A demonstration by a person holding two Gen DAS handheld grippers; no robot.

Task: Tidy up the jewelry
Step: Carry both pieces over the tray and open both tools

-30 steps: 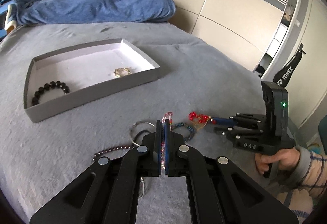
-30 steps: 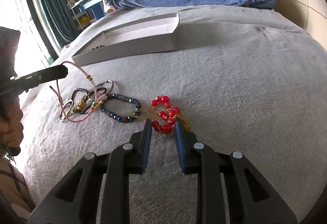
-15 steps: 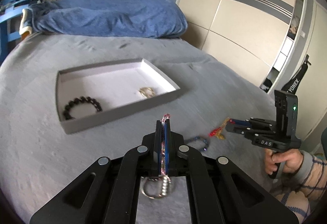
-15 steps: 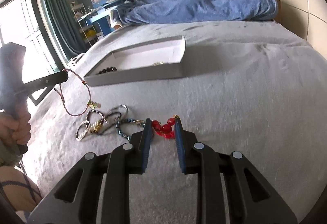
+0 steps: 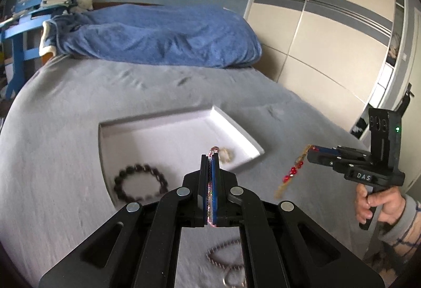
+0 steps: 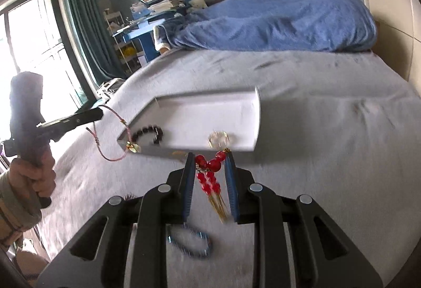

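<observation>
My left gripper (image 5: pixel 209 156) is shut on a pink cord bracelet (image 5: pixel 209 190), held above the near edge of the white tray (image 5: pixel 234 127). The cord hangs in a loop in the right wrist view (image 6: pixel 110 138). My right gripper (image 6: pixel 209 159) is shut on a red bead piece with gold tassels (image 6: pixel 209 175), lifted off the bed, in front of the tray (image 6: pixel 256 114). It dangles from the gripper in the left wrist view (image 5: pixel 292 175). In the tray lie a black bead bracelet (image 5: pixel 139 182) and a small gold ring piece (image 5: pixel 226 153).
On the grey bed (image 5: pixel 65 109) below lie a blue bead bracelet (image 6: pixel 189 246) and metal chain rings (image 5: pixel 223 256). A blue blanket (image 5: pixel 158 35) lies at the bed's far end. A wardrobe (image 5: pixel 329 25) stands to the right, a window and curtain (image 6: pixel 79 25) to the left.
Both grippers have lifted their pieces off the bed and moved forward toward the tray. The red bead piece left the bed and now hangs free.
</observation>
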